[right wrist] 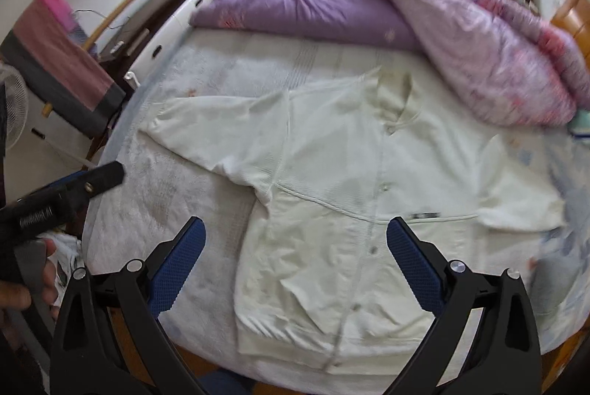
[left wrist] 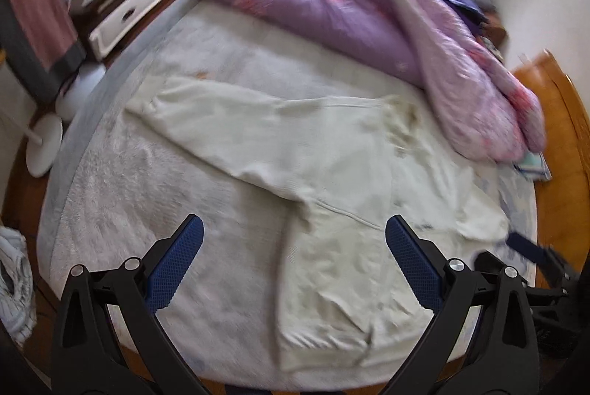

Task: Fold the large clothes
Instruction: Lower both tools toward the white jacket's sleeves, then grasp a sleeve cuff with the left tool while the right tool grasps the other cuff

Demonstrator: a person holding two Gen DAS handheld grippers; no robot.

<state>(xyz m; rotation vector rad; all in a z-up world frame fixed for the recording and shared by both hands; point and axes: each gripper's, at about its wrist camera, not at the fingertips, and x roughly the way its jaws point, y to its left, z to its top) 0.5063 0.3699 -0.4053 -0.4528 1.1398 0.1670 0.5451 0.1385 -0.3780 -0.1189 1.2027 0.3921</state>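
Bed [right wrist: 155,196], pale cover: cream shirt [right wrist: 332,210] spread flat; purple quilt [right wrist: 405,7] heaped behind.

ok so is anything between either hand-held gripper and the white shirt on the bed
Nothing visible. The white shirt lies spread flat on the bed, and both the left hand-held gripper and the right hand-held gripper are open with only air before them. The purple quilt lies beyond the collar.

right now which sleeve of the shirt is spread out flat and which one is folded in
The left sleeve lies spread flat, reaching toward the bed's left edge. The right sleeve is the folded one, doubled over near the shirt body beside the purple quilt.
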